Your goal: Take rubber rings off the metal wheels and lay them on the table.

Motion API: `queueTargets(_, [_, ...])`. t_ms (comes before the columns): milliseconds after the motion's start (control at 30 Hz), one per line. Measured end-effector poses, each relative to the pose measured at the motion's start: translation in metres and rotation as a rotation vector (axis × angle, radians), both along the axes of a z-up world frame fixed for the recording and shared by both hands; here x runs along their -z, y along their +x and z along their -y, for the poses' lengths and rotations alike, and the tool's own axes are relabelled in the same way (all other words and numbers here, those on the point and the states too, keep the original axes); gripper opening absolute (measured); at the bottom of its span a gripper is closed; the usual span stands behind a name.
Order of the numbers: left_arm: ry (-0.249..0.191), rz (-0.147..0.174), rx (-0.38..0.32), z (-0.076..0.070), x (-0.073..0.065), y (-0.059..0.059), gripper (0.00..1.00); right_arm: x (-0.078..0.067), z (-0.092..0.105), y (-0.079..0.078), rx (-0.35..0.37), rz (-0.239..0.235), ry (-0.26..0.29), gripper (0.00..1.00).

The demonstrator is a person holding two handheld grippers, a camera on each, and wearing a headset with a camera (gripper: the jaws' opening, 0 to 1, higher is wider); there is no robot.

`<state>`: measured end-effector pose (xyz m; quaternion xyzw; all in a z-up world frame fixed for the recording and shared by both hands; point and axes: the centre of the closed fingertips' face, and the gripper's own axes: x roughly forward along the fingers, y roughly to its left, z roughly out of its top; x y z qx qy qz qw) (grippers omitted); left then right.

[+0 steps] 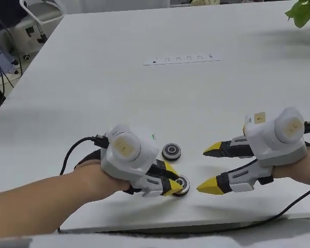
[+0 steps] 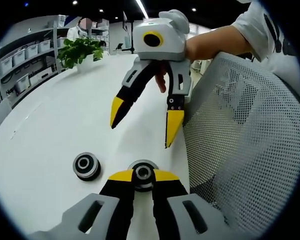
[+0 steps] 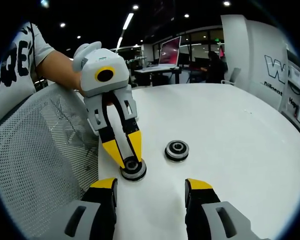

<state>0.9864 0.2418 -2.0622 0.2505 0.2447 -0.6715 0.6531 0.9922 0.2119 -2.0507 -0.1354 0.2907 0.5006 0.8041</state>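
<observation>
Clamping the flat-lying wheel (image 1: 184, 184) in the left gripper (image 1: 174, 186), with the right gripper (image 1: 201, 170) (jaws spread) just rightward, tips toward it.

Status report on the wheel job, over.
Left gripper shut on near wheel, rubber ring on. Right gripper open, empty, facing it. Second wheel apart on table, nothing in the way.

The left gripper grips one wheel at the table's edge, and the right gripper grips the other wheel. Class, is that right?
Not quite. The right gripper is open and holds nothing; the other wheel lies free, as the head view shows. The left gripper does grip one wheel.
</observation>
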Motion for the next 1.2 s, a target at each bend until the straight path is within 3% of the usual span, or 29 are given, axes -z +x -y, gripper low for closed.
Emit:
queueTargets(333, [-0.003,0.028,0.021,0.0,0.0,-0.001,0.08,-0.001,-0.005,0.001,-0.017,0.001,-0.01,0.52])
queueTargets(733, [-0.017,0.017,0.014,0.0,0.0,0.0,0.08,0.001,-0.014,0.002,-0.06,0.003,-0.024,0.5])
queueTargets(1200, [-0.027,0.016,0.005,0.0,0.0,0.0,0.08,0.016,-0.028,-0.004,-0.149,-0.014,-0.076,0.42])
